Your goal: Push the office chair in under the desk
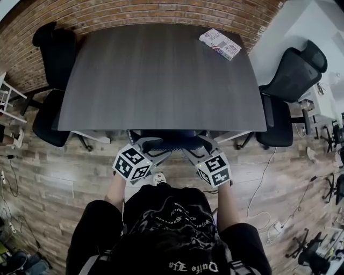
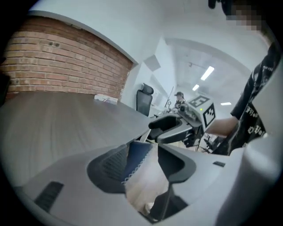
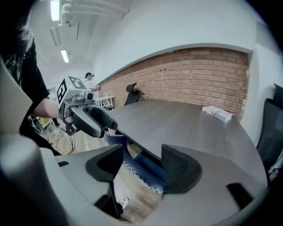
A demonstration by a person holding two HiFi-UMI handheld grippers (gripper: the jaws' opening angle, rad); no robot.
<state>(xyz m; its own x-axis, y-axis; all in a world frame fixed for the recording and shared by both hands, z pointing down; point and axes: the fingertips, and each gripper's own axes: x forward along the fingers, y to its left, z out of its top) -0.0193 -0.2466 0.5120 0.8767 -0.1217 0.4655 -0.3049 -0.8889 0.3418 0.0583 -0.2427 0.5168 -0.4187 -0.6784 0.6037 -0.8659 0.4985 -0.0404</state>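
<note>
The office chair sits tucked under the dark grey desk (image 1: 161, 75). Only the top of its blue backrest (image 1: 167, 134) shows at the desk's near edge. My left gripper (image 1: 151, 144) and right gripper (image 1: 194, 144) hang at that edge, one at each end of the backrest top. In the left gripper view the jaws (image 2: 143, 161) stand wide apart, with the blue backrest (image 2: 135, 159) in the gap and not pressed. The right gripper's jaws (image 3: 141, 165) are likewise wide, and the backrest edge (image 3: 146, 172) lies loose between them.
A black chair (image 1: 54, 59) stands at the desk's left end and another (image 1: 290, 80) at its right. A printed packet (image 1: 220, 44) lies on the far right corner. A brick wall (image 1: 161, 13) runs behind. Cables (image 1: 263, 215) trail over the wood floor.
</note>
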